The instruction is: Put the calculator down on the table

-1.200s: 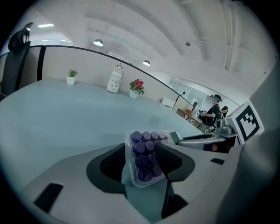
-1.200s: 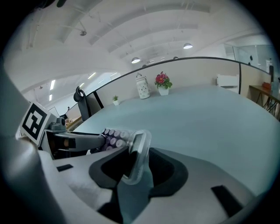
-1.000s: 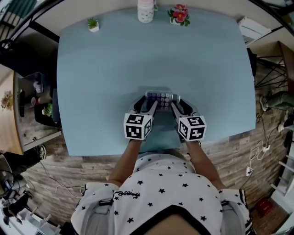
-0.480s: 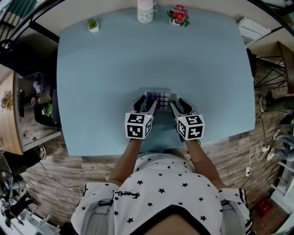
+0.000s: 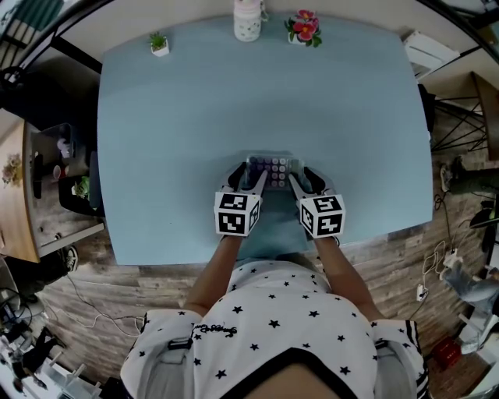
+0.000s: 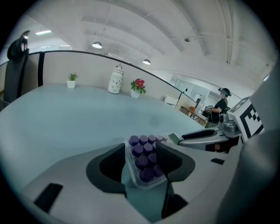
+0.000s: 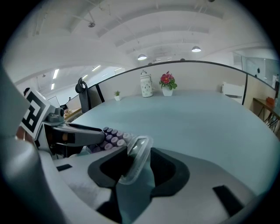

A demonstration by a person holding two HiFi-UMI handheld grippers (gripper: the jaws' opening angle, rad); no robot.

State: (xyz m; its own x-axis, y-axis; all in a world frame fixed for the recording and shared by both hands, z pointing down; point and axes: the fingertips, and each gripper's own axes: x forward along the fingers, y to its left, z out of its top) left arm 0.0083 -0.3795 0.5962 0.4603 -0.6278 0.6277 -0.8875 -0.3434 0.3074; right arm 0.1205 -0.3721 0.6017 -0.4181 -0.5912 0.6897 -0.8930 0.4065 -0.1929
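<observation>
Jaws of the left gripper (image 5: 248, 176) and of the right gripper (image 5: 306, 177) met the calculator (image 5: 270, 165) from its two ends in the head view. The two tools sat side by side close to the person. The calculator was low over the near middle of the blue table (image 5: 234, 93), well apart from the jar (image 5: 247, 19) and the flowers (image 5: 304, 25) at the far edge. Whether it already lay flat could not be told from there. In the left gripper view the jaws stood narrow, with dark pads pressed on either side of the end bearing the purple keys, so that hand carried the grip. In the right gripper view the jaws were opening. The clear end of the calculator stood between them, leaning toward the left pad, and no firm squeeze was apparent. The step in hand looked to be the release. Done well, the right jaws would go fully wide before that hand drew back along its own line, so that no pad dragged the clear edge. The left hand would hold level until the table bore the underside, then let go as well. A one-sided release could tip the calculator or skid it on the smooth top.
</observation>
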